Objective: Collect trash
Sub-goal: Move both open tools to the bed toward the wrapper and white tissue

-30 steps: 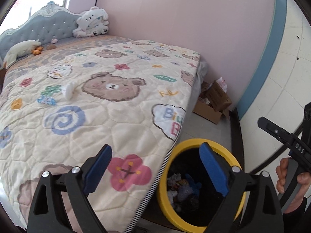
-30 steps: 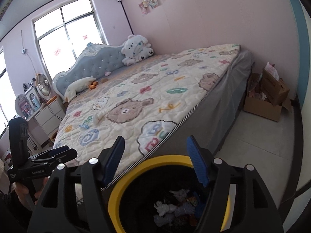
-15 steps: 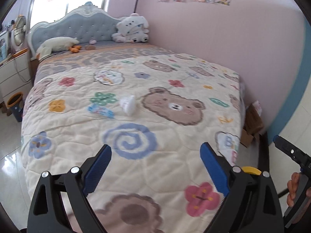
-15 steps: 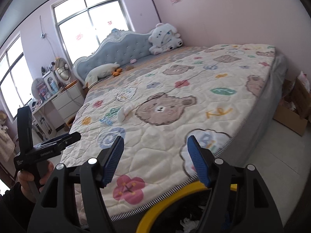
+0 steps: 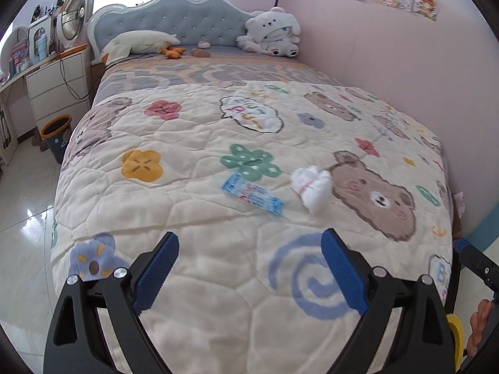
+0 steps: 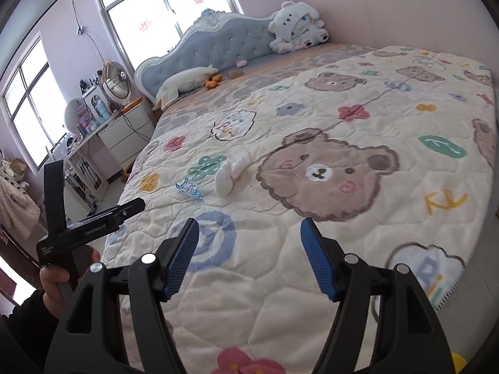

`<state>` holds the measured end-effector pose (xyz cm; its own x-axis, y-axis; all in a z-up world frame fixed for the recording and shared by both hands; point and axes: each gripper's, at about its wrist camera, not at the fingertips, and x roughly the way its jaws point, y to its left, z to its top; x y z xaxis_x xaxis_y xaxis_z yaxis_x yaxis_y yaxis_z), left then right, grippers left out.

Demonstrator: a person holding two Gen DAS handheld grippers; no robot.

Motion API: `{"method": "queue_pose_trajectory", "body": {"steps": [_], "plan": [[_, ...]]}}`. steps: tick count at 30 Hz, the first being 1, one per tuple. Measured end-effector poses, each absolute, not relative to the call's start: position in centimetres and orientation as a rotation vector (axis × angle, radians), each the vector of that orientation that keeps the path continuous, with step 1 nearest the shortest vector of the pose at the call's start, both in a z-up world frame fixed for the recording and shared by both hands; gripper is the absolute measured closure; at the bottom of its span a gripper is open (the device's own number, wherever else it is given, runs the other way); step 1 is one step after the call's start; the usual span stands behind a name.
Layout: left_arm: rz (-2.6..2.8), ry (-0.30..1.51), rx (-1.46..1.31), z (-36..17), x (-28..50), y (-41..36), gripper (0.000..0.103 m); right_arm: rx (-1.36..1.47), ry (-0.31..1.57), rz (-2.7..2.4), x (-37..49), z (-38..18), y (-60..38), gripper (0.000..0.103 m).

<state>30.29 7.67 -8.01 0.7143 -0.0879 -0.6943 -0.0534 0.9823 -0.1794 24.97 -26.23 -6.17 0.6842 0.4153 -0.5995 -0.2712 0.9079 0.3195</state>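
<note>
A crumpled white tissue [image 5: 312,187] lies on the bed quilt [image 5: 193,193] beside a blue and white wrapper [image 5: 252,194]. Both also show in the right wrist view, the tissue [image 6: 229,174] and the wrapper [image 6: 188,188]. My left gripper [image 5: 249,261] is open and empty, above the quilt's near part, short of the wrapper. My right gripper [image 6: 249,249] is open and empty over the quilt, short of the tissue. A sliver of the yellow bin rim [image 5: 453,327] shows at the lower right.
The bed headboard [image 5: 174,18], a plush toy [image 5: 271,35] and a pillow [image 5: 140,42] are at the far end. A white dresser [image 5: 59,87] and a small orange-rimmed bin [image 5: 57,134] stand left of the bed. The pink wall [image 5: 389,62] runs along the right.
Both grippers have swung up and left from over the yellow bin to face the bed. The bin with its trash has left view; the tissue and wrapper are now ahead.
</note>
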Motion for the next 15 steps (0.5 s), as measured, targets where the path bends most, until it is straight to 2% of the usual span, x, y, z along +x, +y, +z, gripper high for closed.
{"method": "queue_pose_trajectory", "body": {"steps": [15], "plan": [[0.013, 0.873, -0.309, -12.5, 39.5, 9.7, 0.014, 0.275, 0.84, 0.45, 36.2, -9.6, -20.2, 0.038]]}}
